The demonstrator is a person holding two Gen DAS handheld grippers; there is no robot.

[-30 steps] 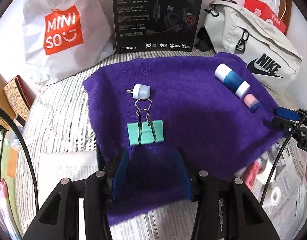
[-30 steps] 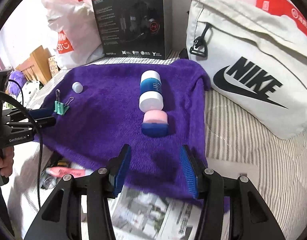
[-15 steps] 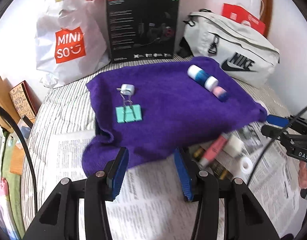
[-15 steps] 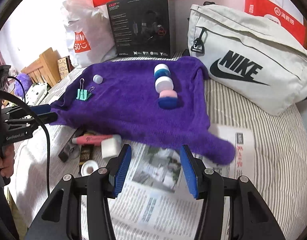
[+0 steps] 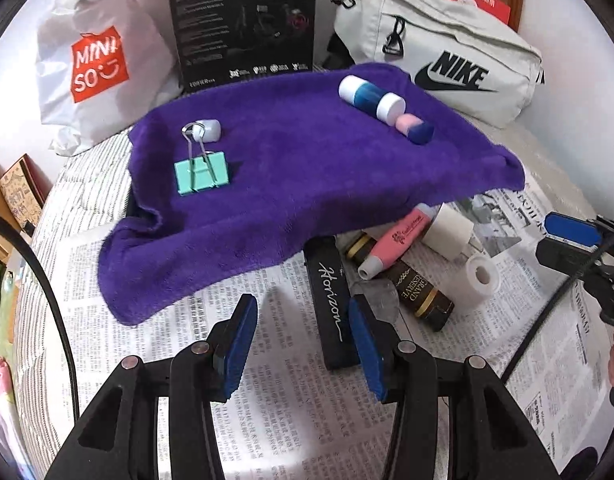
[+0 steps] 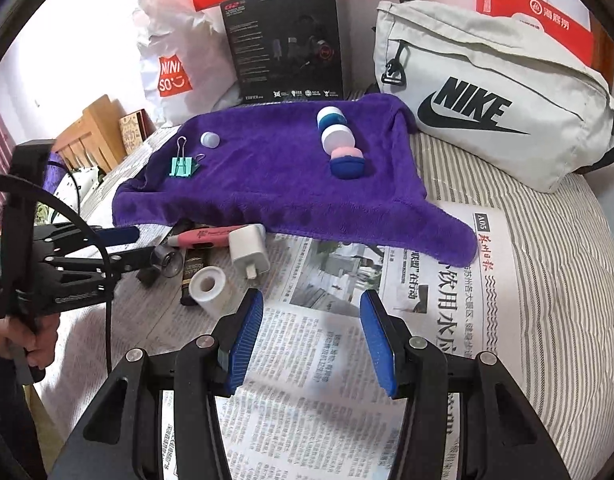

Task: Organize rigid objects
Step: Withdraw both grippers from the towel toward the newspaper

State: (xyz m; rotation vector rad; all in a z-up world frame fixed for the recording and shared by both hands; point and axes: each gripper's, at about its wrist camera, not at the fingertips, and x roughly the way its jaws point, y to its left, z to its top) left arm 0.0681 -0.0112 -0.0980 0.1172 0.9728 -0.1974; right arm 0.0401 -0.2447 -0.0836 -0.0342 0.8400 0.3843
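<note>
A purple towel (image 5: 291,168) (image 6: 275,184) carries a teal binder clip (image 5: 202,173) (image 6: 181,166), a small white cap (image 5: 207,129) (image 6: 210,139), a blue-and-white bottle (image 5: 370,96) (image 6: 334,128) and a pink-and-blue piece (image 5: 415,129) (image 6: 347,162). On newspaper in front lie a black Horizon case (image 5: 331,300), a pink tube (image 5: 395,242) (image 6: 207,236), a white charger (image 5: 449,234) (image 6: 249,252), a tape roll (image 5: 483,278) (image 6: 207,286) and a dark Grand Reserve bar (image 5: 411,286). My left gripper (image 5: 303,350) is open and empty beside the case. My right gripper (image 6: 313,344) is open and empty over newspaper.
A Miniso bag (image 5: 95,60), a black headset box (image 5: 243,20) and a white Nike bag (image 5: 447,64) (image 6: 495,104) stand behind the towel. Newspaper (image 6: 387,320) covers the striped bed (image 6: 547,280). Books (image 5: 19,196) and wooden items (image 6: 91,132) lie at the left.
Both grippers have drawn back from the towel toward the near side. The small items on the newspaper in front of the towel have come into view. Both stay open.
</note>
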